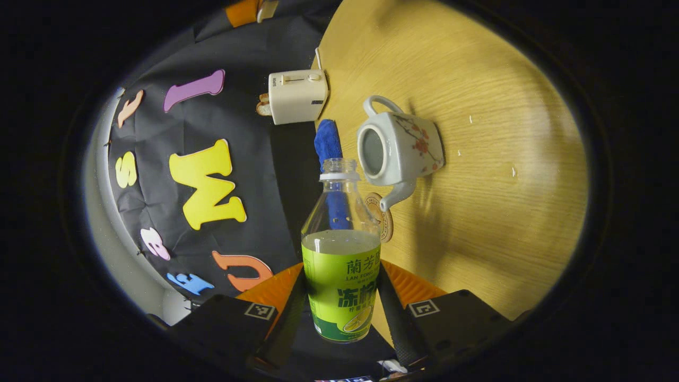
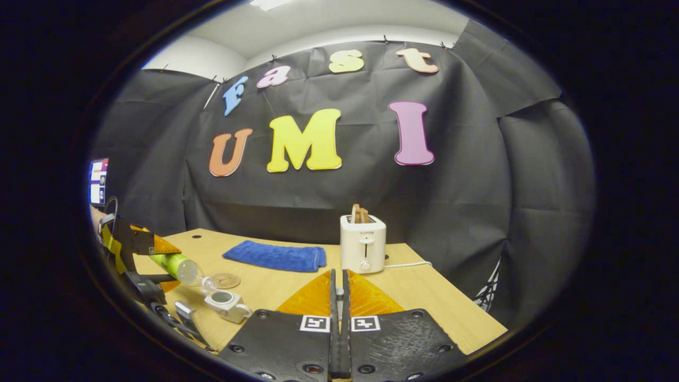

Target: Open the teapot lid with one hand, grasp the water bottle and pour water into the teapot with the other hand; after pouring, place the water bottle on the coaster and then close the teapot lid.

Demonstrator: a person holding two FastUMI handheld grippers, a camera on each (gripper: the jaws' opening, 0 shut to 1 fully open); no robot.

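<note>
My left gripper [image 1: 341,276] is shut on a clear water bottle [image 1: 342,297] with a green label, uncapped and about half full. In the right gripper view the bottle [image 2: 172,263] leans over, its mouth just above the open white teapot [image 2: 227,303]. The flowered teapot [image 1: 408,146] stands lidless on the wooden table [image 1: 493,175]. A round coaster [image 1: 385,220] lies by its spout. I see no stream of water. My right gripper [image 2: 338,281] hangs above the table, its jaws closed on a small pale piece, apparently the lid's knob. The lid itself is hidden.
A white toaster [image 2: 363,243] with bread in it stands at the back of the table, its cord trailing right. A folded blue towel [image 2: 276,256] lies to its left, behind the coaster [image 2: 226,280]. The table's right edge [image 2: 456,307] is close by.
</note>
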